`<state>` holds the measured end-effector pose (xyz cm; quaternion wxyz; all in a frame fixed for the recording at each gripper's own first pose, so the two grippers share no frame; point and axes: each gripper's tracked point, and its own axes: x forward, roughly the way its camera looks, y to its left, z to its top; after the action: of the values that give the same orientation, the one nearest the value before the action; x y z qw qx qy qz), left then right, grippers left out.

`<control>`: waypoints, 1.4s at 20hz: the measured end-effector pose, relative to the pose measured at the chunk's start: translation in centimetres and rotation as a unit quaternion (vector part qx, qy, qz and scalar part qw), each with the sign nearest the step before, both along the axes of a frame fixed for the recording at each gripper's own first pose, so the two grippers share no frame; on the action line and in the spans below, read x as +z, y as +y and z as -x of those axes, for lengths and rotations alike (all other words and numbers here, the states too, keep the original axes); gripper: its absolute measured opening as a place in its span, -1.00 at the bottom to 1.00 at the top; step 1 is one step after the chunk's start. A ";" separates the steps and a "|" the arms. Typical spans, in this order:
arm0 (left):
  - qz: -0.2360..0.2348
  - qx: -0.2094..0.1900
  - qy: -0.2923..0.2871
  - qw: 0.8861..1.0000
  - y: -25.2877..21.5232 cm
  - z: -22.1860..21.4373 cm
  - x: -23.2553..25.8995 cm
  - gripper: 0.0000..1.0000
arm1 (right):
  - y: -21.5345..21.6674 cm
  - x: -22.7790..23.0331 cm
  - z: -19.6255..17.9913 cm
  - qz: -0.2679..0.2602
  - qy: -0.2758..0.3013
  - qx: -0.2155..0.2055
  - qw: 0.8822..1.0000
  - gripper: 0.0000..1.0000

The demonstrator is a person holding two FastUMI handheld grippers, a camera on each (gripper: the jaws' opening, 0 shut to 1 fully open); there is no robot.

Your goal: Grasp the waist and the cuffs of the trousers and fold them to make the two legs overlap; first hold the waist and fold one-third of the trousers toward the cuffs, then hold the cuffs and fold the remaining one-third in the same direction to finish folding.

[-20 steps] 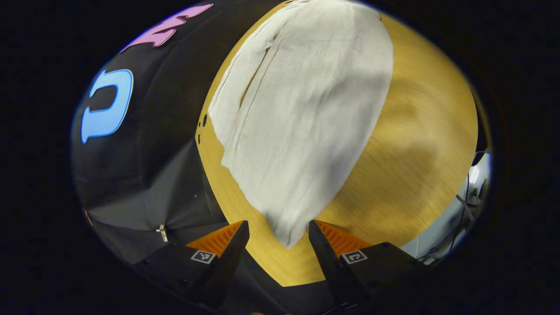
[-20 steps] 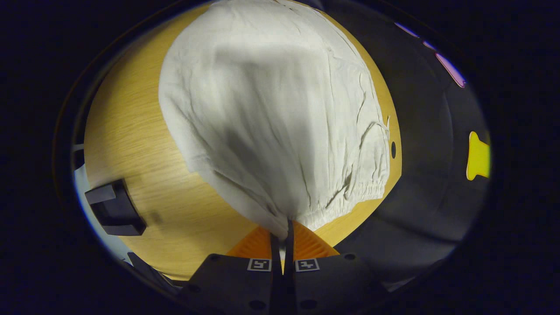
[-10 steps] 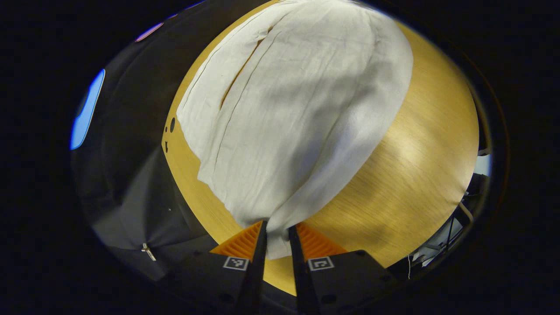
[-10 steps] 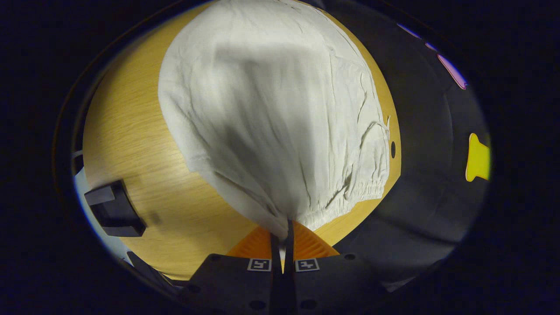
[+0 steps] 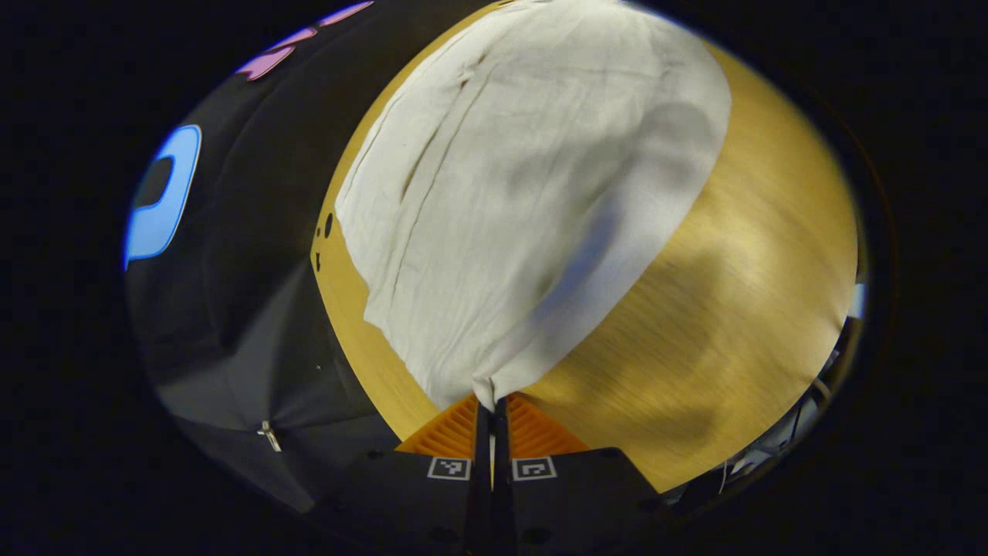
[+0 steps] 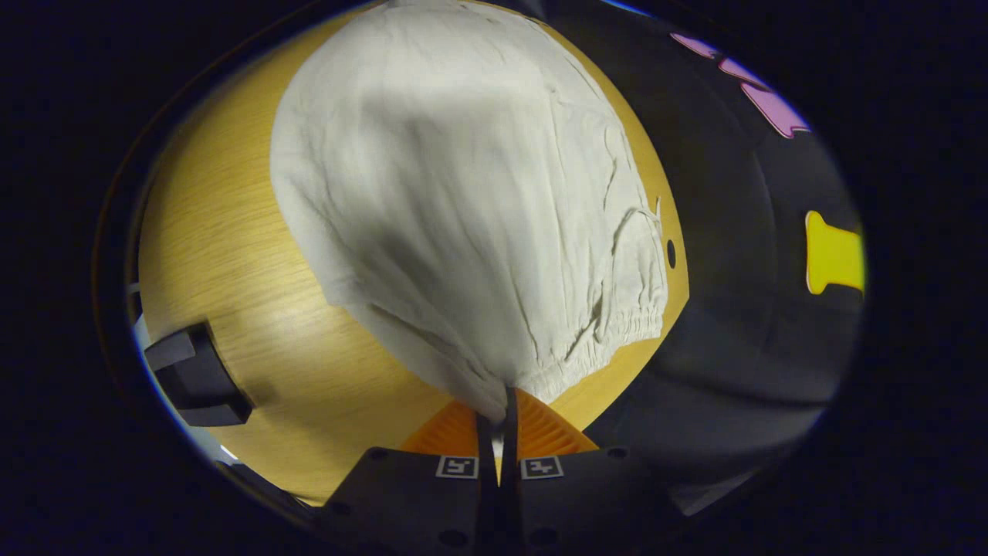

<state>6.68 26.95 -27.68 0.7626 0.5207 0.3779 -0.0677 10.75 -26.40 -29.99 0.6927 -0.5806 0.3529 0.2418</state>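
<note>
The pale trousers (image 5: pixel 525 193) lie spread over the wooden surface (image 5: pixel 741 309), reaching away from both cameras toward the far edge. In the left gripper view, the left gripper (image 5: pixel 492 413) has its two fingers pressed together on a corner of the cuff end, the cloth drawn up into a small peak where it enters the fingers, and long creases run from there along the legs. A dark shadow falls across the fabric and the bare wood to the right of it. In the right gripper view, the right gripper (image 6: pixel 498 409) is likewise pinched closed on a corner of the trousers (image 6: pixel 463 201) at the gathered elastic waist (image 6: pixel 617 340), which curves off to the right along the surface's edge (image 6: pixel 231 232), near a small round hole in the wood. A dark block-shaped object (image 6: pixel 193 374) sits at the left rim of the surface, well apart from the cloth.
</note>
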 end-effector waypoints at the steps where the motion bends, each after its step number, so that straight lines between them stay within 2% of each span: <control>1: 0.004 0.010 -0.017 1.000 0.3 0.1 0.8 -0.90 | 0.1 0.4 -0.2 -0.012 -0.006 -0.011 1.000 -0.90; 5: 0.044 0.049 -0.085 0.994 -0.1 0.1 3.0 -0.89 | 0.7 3.8 -0.9 -0.061 -0.047 -0.051 0.996 -0.90; 8: 0.054 0.065 -0.129 0.988 -0.7 -0.1 5.5 -0.89 | 1.3 7.4 -2.3 -0.115 -0.098 -0.097 0.984 -0.91; 11: 0.056 0.076 -0.165 0.982 -0.4 -0.7 8.8 -0.89 | 1.3 9.3 -4.1 -0.159 -0.121 -0.150 0.968 -0.90; 17: 0.090 0.097 -0.225 0.965 -0.7 -6.6 14.8 -0.89 | 2.3 14.2 -6.8 -0.230 -0.152 -0.226 0.934 -0.89; 20: 0.102 0.096 -0.234 0.962 -1.2 -10.0 16.5 -0.90 | 3.0 18.1 -6.9 -0.254 -0.174 -0.267 0.913 -0.90; 22: 0.122 0.116 -0.231 0.958 -0.9 -12.7 16.8 -0.90 | 4.3 20.2 -7.7 -0.281 -0.180 -0.294 0.896 -0.91; 23: 0.145 0.137 -0.235 0.951 -0.7 -15.0 17.1 -0.90 | 5.2 21.9 -8.2 -0.301 -0.185 -0.308 0.883 -0.90; 28: 0.240 0.203 -0.255 0.915 -0.8 -22.2 17.7 -0.90 | 7.4 25.4 -11.5 -0.343 -0.192 -0.340 0.854 -0.90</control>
<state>28.90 26.12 -9.97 0.9322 0.2339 0.2411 0.1351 22.20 -19.00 -4.58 0.9409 -0.1846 0.2834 -0.0193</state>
